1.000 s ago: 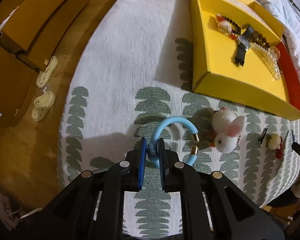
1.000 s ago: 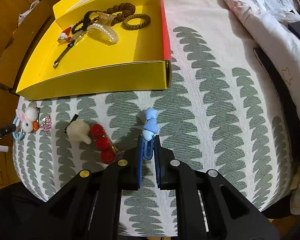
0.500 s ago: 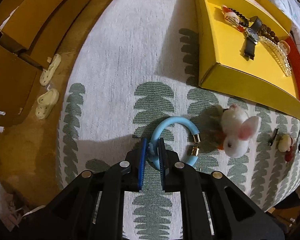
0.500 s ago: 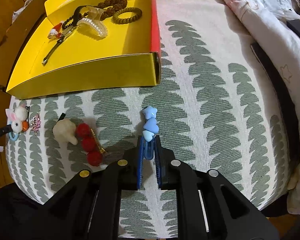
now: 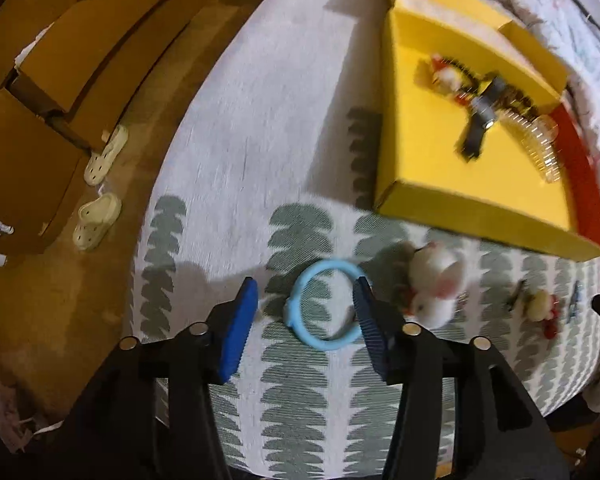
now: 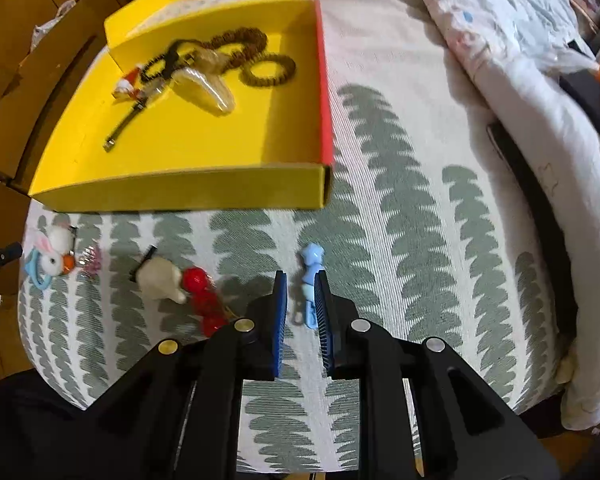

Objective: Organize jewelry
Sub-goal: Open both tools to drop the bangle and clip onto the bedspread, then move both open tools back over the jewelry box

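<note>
The left hand-held gripper points steeply down at the leaf-patterned cloth, and its jaws are opening, the two blue pads standing wide apart. The light blue bracelet lies on the cloth between them. The left pad is clear of it; the right pad sits at the ring's right edge, and with the blur there it is hard to say whether they touch. Nothing is clamped.

The right hand-held gripper also points down at the cloth, and its jaws are opening too, though the gap is narrow. The small blue hair clip, topped by a star shape, lies in that gap with its star end poking out beyond the fingertips. It runs close along the right pad, while a strip of cloth shows between it and the left pad, so the clip is not squeezed.

Beyond both tools stands the yellow box with a red side wall, holding a pile of beaded bracelets, a brown coil tie, a clear claw clip and a dark strap. On the cloth in front of the box lie a white rabbit ornament, a cream plush piece and a red beaded piece, all well apart from the blue hair clip.
</note>
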`<state>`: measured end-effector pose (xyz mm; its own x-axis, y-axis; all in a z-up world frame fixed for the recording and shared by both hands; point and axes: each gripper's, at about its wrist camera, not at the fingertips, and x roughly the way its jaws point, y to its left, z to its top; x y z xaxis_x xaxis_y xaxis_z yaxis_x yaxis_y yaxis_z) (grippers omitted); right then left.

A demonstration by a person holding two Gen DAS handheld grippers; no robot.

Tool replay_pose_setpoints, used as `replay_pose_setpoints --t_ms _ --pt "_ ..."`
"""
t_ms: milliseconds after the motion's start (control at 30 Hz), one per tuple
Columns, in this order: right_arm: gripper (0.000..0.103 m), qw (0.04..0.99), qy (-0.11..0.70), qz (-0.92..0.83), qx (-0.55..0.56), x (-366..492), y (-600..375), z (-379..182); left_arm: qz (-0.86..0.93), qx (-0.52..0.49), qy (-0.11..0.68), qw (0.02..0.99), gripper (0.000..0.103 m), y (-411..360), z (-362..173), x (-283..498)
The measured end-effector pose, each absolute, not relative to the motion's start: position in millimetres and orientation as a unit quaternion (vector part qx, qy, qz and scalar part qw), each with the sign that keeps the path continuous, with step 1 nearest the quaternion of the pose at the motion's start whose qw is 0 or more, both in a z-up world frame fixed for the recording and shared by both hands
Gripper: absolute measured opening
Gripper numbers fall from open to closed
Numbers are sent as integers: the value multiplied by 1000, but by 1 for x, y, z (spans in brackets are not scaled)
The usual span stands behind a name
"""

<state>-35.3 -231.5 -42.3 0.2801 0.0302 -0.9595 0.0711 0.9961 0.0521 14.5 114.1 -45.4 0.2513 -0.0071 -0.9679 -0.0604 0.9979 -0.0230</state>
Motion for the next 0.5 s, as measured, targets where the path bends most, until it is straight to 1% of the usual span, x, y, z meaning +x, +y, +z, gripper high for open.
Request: replay_pose_setpoints --t_ms 67,200,300,500 --pt "21 802 596 -9 40 -34 -227 -37 15 -27 599 800 59 109 -38 14" --pt "25 808 588 -1 38 -37 -222 -29 -11 -25 577 816 61 98 -22 13" --pt "32 812 582 4 41 -35 -219 -24 -35 -21 562 826 67 91 -15 16" --pt "34 822 566 14 58 -26 -213 -16 -63 -8 531 845 68 67 -2 15"
